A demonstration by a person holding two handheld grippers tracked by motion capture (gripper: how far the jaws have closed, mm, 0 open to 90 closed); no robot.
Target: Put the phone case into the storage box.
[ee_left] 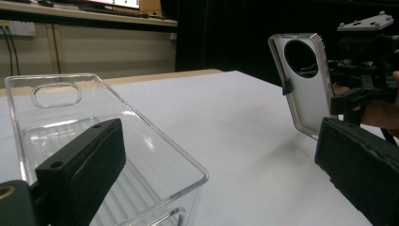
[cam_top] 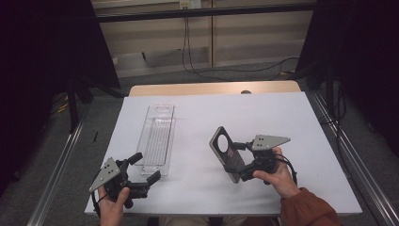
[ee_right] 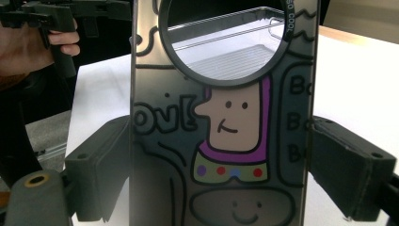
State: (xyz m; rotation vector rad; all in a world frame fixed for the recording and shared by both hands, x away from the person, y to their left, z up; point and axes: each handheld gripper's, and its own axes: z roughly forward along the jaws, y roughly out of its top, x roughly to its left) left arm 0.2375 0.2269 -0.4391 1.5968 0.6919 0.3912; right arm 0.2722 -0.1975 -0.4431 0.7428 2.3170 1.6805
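Observation:
A phone case (cam_top: 220, 143) with a large round camera hole stands tilted above the white table (cam_top: 273, 117), my right gripper (cam_top: 240, 161) shut on its two long edges. In the right gripper view the case (ee_right: 226, 132) shows a cartoon figure with a purple collar, held across its width by the right gripper (ee_right: 221, 155). A clear plastic tray (cam_top: 157, 134) lies lengthwise at the table's left. My left gripper (cam_top: 144, 168) hovers open just in front of the tray's near end, nothing between its fingers. In the left gripper view, the left gripper (ee_left: 219, 141) spans the tray's (ee_left: 141, 117) near corner and the case (ee_left: 306, 89) stands at the right.
A strip of wooden tabletop (cam_top: 211, 88) shows beyond the white sheet. Metal rails (cam_top: 350, 155) run along both sides of the table, with cables on the floor behind. Dark curtains close in left and right.

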